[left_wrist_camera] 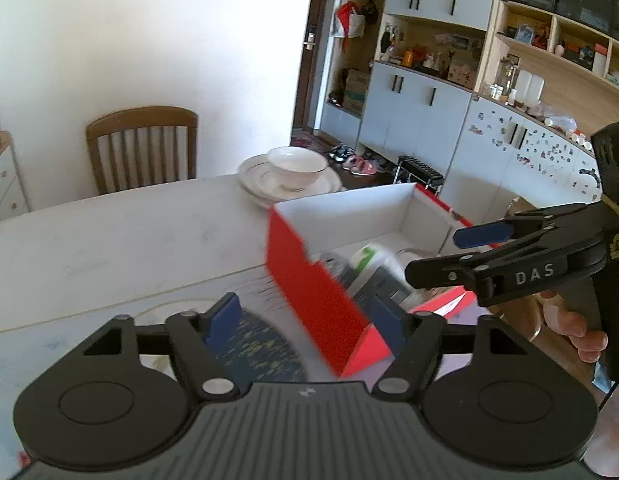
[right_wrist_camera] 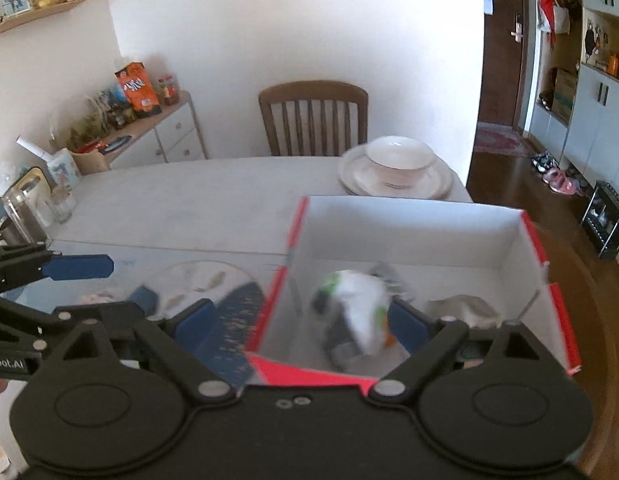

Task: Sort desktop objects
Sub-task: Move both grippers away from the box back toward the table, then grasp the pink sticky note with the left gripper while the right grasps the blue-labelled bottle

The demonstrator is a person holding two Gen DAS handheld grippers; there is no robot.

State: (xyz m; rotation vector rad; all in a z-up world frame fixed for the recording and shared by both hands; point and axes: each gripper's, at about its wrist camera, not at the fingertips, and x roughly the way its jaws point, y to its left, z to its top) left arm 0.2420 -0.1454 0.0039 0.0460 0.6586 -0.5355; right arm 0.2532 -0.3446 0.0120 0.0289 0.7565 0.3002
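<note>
A red box with white inside [left_wrist_camera: 309, 280] [right_wrist_camera: 525, 248] stands on the white table. Inside lie a white packet with green marks [left_wrist_camera: 369, 258] [right_wrist_camera: 361, 300], a dark item and a grey crumpled thing [right_wrist_camera: 461, 308], all blurred. My left gripper [left_wrist_camera: 305, 320] is open, its fingers either side of the box's near left wall. My right gripper [right_wrist_camera: 305, 320] is open and empty above the box's near edge; it also shows in the left wrist view [left_wrist_camera: 445, 254]. A blue patterned cloth [left_wrist_camera: 257, 344] [right_wrist_camera: 237, 320] lies left of the box.
A bowl on stacked plates [left_wrist_camera: 293, 172] [right_wrist_camera: 397, 168] sits beyond the box. A small patterned plate [right_wrist_camera: 201, 280] lies left of it. A wooden chair [right_wrist_camera: 313, 116] stands at the table's far side. Glass jars [right_wrist_camera: 25, 208] stand at the left edge.
</note>
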